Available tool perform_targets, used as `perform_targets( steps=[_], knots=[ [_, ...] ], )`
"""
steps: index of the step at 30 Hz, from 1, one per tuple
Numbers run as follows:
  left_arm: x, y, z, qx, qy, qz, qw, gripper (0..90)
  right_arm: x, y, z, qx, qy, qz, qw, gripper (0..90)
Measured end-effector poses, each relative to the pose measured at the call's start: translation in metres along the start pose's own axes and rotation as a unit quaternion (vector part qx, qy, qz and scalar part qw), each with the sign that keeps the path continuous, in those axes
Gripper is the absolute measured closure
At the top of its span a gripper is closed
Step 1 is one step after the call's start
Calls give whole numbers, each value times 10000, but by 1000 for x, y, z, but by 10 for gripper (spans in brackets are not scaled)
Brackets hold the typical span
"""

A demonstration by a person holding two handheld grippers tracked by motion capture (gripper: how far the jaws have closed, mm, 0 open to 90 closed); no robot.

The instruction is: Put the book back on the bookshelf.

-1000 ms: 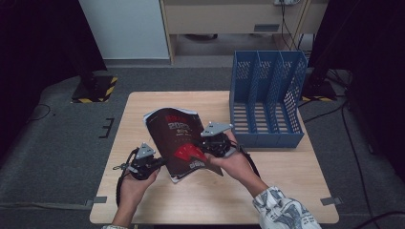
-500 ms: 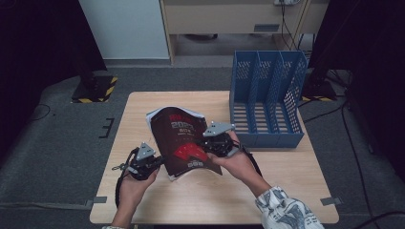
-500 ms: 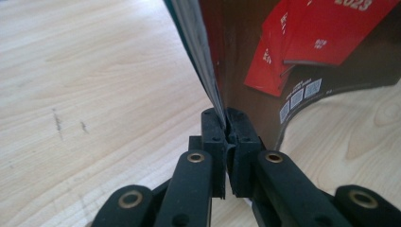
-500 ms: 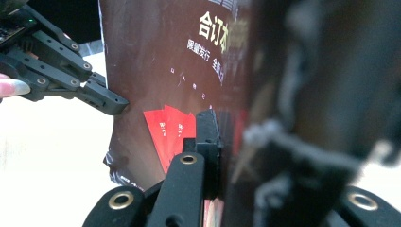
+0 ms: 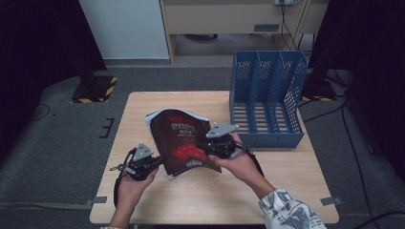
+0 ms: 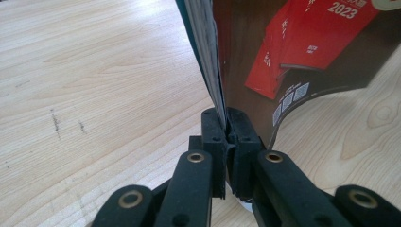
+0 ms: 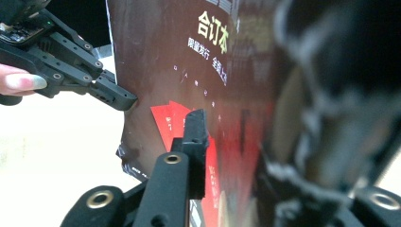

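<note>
1. The magazine (image 5: 184, 140) with the dark cover and red print is held above the wooden table (image 5: 286, 191), close to the middle of it and a little toward the person's edge. It stands almost upright, and its top corner leans toward 11 o'clock.
2. The left gripper (image 5: 157, 162) is at 8 o'clock from the magazine. In the left gripper view its jaws are pressed together on the lower edge of the pages (image 6: 227, 127), so this gripper is clamped on the magazine.
3. The right gripper (image 5: 210, 148) is at 4 o'clock from the magazine. In the right gripper view one jaw lies flat on the cover (image 7: 196, 137) and the other is blurred behind the paper; I judge it is pinching the magazine also.
4. In the last second the magazine has risen: it lay more flat and lower on the table, and now it is tilted up more steeply between the two grippers.
5. The blue file rack (image 5: 267, 102) with three slots stands at 2 o'clock from the magazine, apart from it. I think that the lifting prepares the magazine to go upright into one slot, which is not yet done.
</note>
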State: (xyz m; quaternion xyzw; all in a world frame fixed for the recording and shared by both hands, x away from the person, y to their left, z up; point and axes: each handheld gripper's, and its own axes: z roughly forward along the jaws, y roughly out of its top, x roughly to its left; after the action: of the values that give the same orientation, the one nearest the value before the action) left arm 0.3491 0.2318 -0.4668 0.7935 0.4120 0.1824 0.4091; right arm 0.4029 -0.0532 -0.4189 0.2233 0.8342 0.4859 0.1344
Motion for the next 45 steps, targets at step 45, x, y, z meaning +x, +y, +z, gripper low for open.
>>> perform_targets(
  steps=[45],
  knots=[
    [-5, 5, -3, -204, 3, 264, 9994, 873, -12, 44, -39, -445, 564, -225, 9972, 743]
  ],
)
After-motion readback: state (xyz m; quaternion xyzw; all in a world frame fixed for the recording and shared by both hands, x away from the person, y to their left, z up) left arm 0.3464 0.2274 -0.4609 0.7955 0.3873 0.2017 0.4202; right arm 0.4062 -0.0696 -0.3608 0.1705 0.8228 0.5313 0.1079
